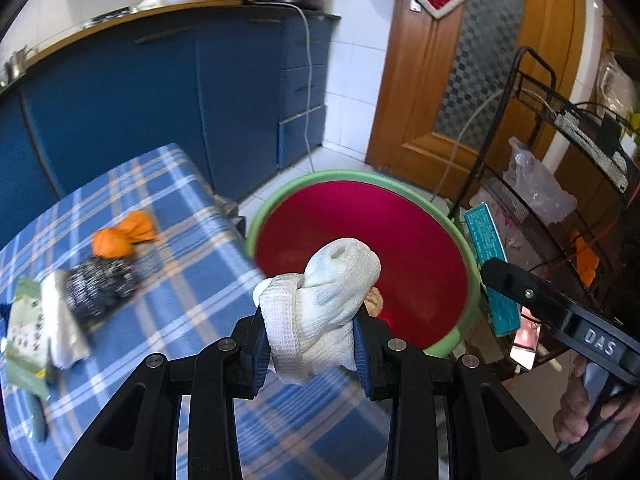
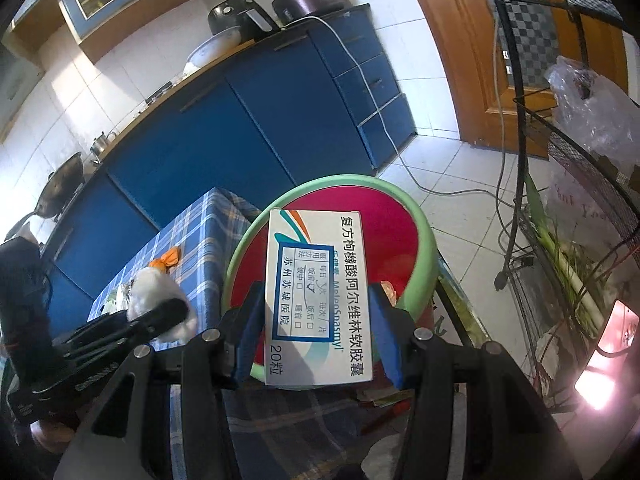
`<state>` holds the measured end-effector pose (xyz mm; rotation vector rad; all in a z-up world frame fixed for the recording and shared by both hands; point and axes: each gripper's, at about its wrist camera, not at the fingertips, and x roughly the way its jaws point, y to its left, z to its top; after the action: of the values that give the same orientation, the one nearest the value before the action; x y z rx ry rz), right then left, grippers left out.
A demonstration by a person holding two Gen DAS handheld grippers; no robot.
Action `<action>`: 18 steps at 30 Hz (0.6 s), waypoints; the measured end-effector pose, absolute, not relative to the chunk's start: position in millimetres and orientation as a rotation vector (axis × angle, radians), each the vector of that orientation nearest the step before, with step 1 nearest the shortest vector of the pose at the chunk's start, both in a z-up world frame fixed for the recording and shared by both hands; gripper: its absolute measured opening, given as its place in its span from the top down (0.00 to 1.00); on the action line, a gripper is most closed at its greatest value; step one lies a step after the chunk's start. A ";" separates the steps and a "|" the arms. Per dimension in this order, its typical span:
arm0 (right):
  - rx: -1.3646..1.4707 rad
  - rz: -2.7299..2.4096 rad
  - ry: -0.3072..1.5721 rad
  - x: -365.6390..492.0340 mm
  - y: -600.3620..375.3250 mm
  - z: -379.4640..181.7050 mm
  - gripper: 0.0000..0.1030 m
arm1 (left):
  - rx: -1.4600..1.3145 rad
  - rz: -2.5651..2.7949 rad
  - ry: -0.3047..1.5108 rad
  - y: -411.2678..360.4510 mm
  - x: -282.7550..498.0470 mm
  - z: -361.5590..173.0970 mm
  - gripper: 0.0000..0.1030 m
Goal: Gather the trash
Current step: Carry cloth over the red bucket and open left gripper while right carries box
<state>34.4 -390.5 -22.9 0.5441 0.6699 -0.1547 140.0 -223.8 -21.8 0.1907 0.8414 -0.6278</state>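
Note:
My left gripper [image 1: 312,334] is shut on a crumpled white cloth [image 1: 336,280], held at the near left rim of a green bin with a red inside [image 1: 280,200]. My right gripper [image 2: 317,308] is shut on a white and teal medicine box [image 2: 316,300], held over the same bin [image 2: 424,248]. On the blue checked table [image 1: 192,304] lie an orange wrapper [image 1: 120,236], a black speckled packet [image 1: 100,288], a silver packet [image 1: 60,316] and a green packet [image 1: 24,332]. The left wrist view shows the box [image 1: 486,248] edge-on at the bin's right rim.
A black wire rack [image 1: 560,140] with plastic bags stands right of the bin. Blue kitchen cabinets [image 1: 140,100] run behind the table, and a wooden door [image 1: 420,100] is at the back. A white cable [image 2: 440,190] trails over the tiled floor.

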 end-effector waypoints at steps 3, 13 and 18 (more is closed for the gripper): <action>0.560 -0.159 0.669 33.4 -394.4 -25.1 0.48 | 0.187 -0.656 0.830 -233.3 143.2 -25.0 0.59; 0.564 -0.147 0.684 38.6 -393.1 -31.1 0.48 | 0.159 -0.598 0.830 -224.9 145.9 -29.9 0.46; 0.560 -0.139 0.689 40.8 -390.2 -31.5 0.48 | 0.140 -0.599 0.829 -220.0 145.7 -28.9 0.44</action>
<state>40.8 -390.2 -31.5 0.5596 0.6886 -0.1392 145.7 -220.0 -28.9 0.1404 0.8290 -0.5993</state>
